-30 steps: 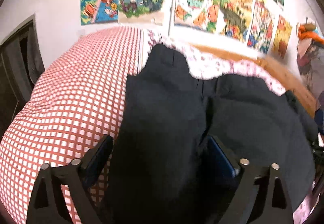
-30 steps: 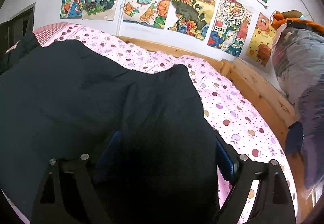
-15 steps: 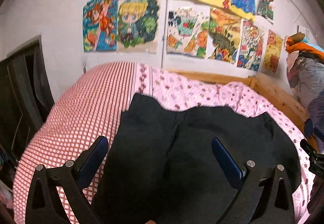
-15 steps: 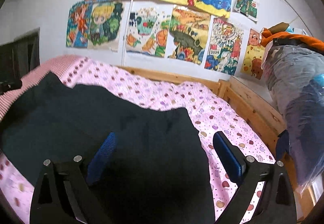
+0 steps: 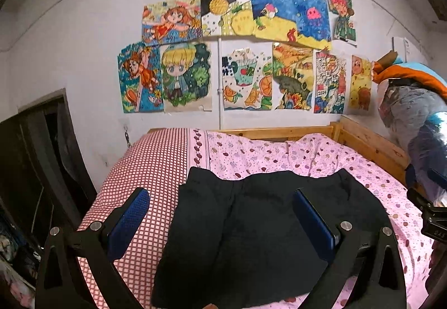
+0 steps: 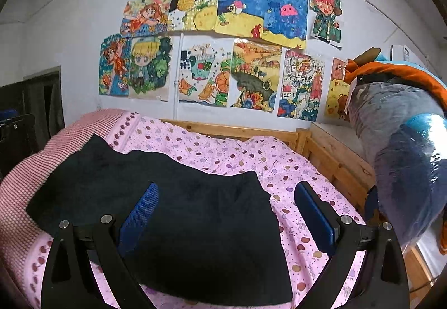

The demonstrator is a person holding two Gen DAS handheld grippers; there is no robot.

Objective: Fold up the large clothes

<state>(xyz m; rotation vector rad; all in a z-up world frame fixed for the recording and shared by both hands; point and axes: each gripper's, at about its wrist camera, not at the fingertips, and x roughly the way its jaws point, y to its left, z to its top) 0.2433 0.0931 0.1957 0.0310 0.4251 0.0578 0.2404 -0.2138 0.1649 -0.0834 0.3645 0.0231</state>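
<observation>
A black garment [image 5: 251,225] lies folded and flat on the bed, partly on the pink dotted sheet [image 5: 279,152] and partly on the red checked cover [image 5: 156,158]. My left gripper [image 5: 220,194] hovers above its near left part, jaws wide open, blue pads bare. In the right wrist view the same garment [image 6: 181,211] spreads under my right gripper [image 6: 227,186], which is also wide open and holds nothing. Neither gripper touches the cloth. Part of the right gripper [image 5: 433,225] shows at the left view's right edge.
A wooden bed frame [image 5: 371,141] runs along the far and right sides. Bagged clothes and bedding [image 6: 405,141] are stacked at the right. Coloured drawings [image 6: 251,77] cover the white wall. A dark cabinet or doorway [image 5: 42,155] stands left of the bed.
Both grippers have drawn back and risen from the garment. A second ago black cloth lay between the jaws of each; now the jaws are clear and the garment lies flat.
</observation>
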